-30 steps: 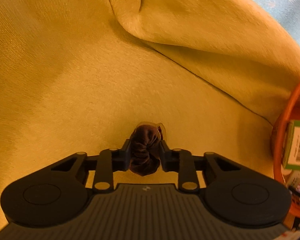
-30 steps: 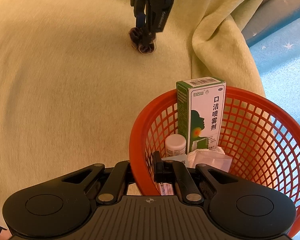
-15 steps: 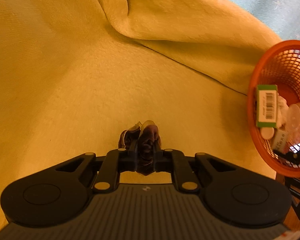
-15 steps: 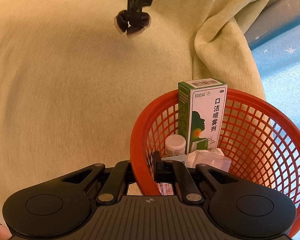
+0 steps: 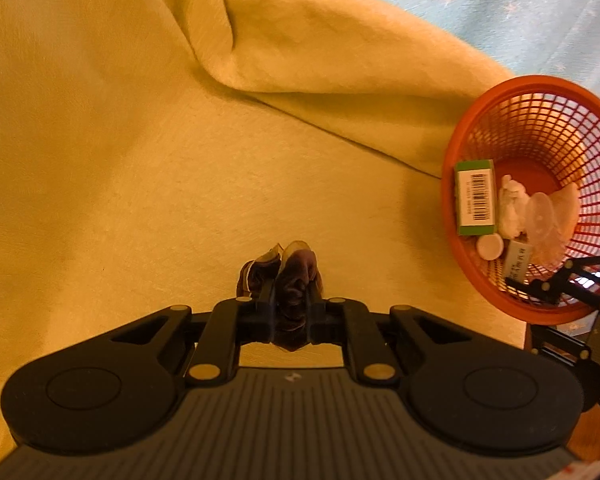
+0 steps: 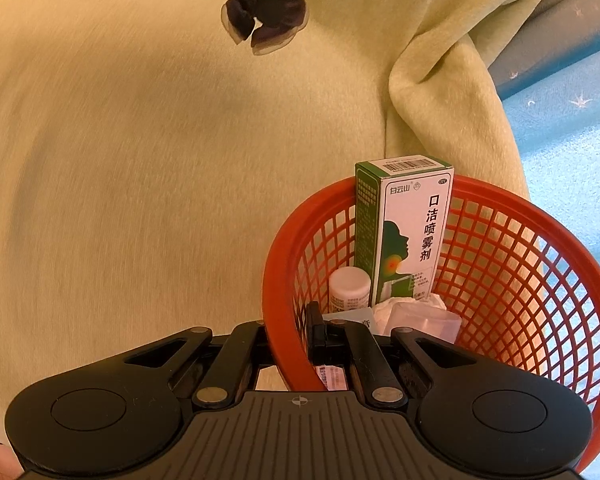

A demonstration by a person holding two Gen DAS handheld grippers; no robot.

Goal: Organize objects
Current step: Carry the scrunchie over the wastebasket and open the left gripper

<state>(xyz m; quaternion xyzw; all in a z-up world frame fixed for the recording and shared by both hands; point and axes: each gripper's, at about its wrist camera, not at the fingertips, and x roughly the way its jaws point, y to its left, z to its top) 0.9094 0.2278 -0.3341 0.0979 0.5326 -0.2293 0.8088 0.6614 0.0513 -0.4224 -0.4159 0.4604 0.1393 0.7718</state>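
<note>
2 grips | left hand-held gripper (image 5: 291, 312) pinching dark scrunchie (image 5: 296, 276), bunched lengthwise between fingers | right hand-held gripper (image 6: 290, 340) clamping basket (image 6: 500, 280) rim

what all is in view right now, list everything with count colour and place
scrunchie: 1, dark purple, held above the cloth
basket: 1, red mesh, on the cloth's right edge
medicine box: 1, green and white, upright in basket
small bottle: 1, white, in basket beside the box
tissue: 1, white, in basket
cloth: 1, pale yellow-green, covering the surface
left hand-held gripper: 1, black, clamping the scrunchie
right hand-held gripper: 1, black, clamping the basket rim
</note>
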